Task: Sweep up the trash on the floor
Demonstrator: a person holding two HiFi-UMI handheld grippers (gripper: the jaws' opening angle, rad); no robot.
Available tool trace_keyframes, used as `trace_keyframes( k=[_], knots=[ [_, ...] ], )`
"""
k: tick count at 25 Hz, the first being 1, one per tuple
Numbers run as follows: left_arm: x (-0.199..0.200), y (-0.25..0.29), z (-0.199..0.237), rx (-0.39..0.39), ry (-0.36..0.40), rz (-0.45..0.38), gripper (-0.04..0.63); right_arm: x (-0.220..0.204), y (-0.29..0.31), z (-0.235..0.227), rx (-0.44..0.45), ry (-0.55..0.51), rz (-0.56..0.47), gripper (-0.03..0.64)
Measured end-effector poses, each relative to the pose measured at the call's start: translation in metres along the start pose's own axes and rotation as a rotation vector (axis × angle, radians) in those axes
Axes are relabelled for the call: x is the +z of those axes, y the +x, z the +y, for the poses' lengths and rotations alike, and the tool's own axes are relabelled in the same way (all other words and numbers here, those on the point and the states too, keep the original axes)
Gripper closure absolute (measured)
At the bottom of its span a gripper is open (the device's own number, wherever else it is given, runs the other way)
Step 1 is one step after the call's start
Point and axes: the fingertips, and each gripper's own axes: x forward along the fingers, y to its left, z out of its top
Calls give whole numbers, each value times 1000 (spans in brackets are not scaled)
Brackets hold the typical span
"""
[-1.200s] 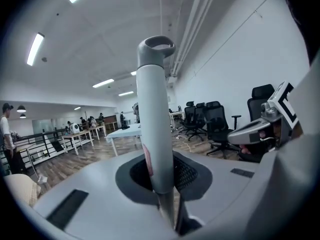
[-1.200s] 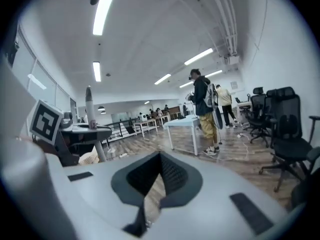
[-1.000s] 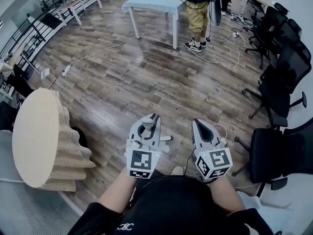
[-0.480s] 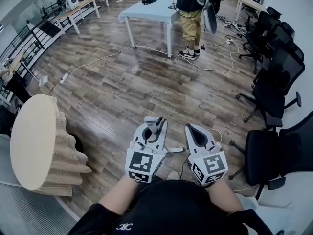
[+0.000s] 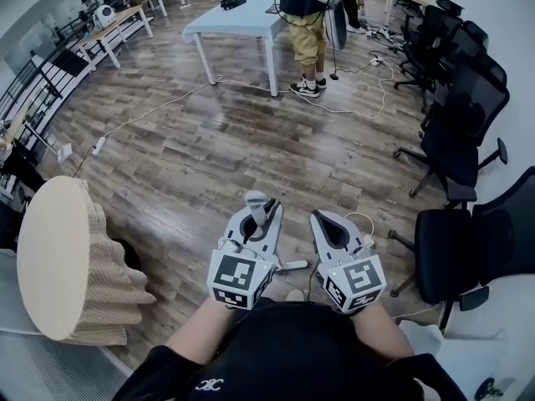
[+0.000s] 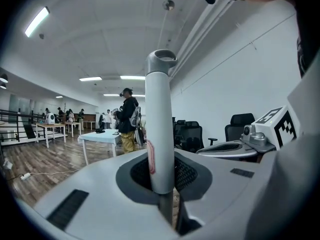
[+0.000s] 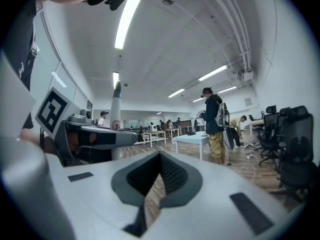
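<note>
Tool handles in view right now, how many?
1. A grey round handle with a loop end stands clamped in the left gripper. The right gripper is shut, empty. Others may be hidden.

The grey handle [image 6: 160,134] passes down between the jaws of the left gripper [image 5: 259,215], which are clamped on it, and its lower part is hidden under them. In the head view, at 12 o'clock, the standing person [image 5: 304,25] is cut off by the top edge. In the left gripper view, the far people [image 6: 64,116] at 9 o'clock are too small to tell apart.

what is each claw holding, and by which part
Left claw grips an upright grey-white handle on its shaft, a little below the looped top end. Right claw holds nothing.
</note>
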Motion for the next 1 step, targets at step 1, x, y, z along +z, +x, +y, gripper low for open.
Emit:
trace_keyframes(
  k=[1],
  knots=[
    [0,2,0,-2,5,1,561,-1,0,-2,0,1,-1,603]
  ],
)
